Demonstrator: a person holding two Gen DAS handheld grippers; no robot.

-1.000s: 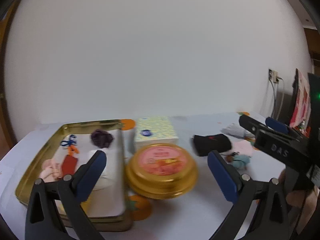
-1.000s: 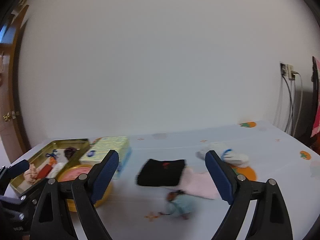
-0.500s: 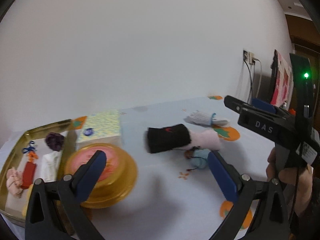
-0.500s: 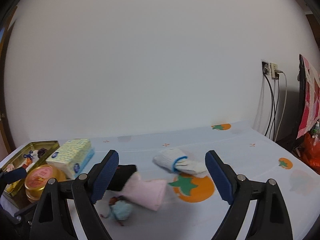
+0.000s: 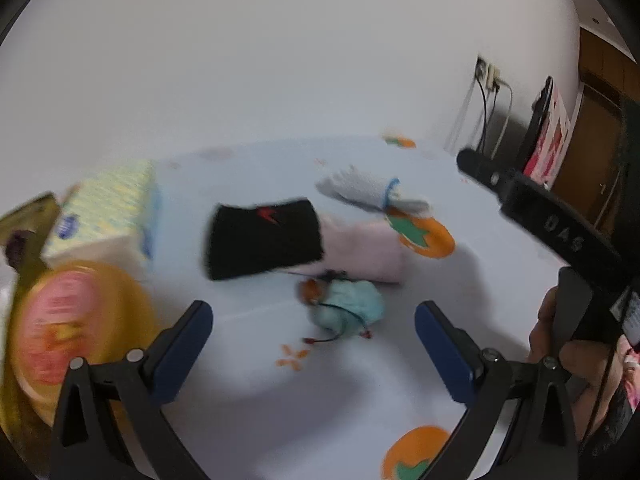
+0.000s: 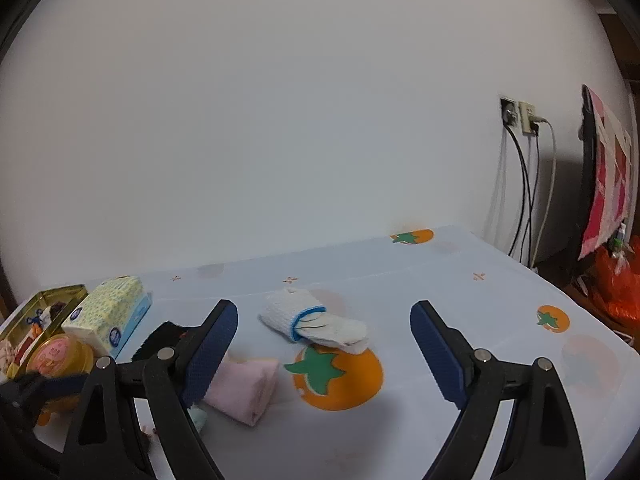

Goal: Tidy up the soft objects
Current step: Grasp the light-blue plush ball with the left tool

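Tissue box (image 6: 108, 314) and round tin (image 6: 60, 356) crowd the left. White rolled sock (image 6: 312, 322) lies far, pink cloth (image 6: 244, 386) nearer. Both the left gripper (image 5: 314, 346) and right gripper (image 6: 324, 340) gape wide, empty.

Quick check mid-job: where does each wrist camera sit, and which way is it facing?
Left wrist: behind the open left gripper, angled down at the teal pouch; right gripper and a hand show.
Right wrist: behind the open right gripper, facing the white sock and wall.
Shared: pink cloth, tissue box.
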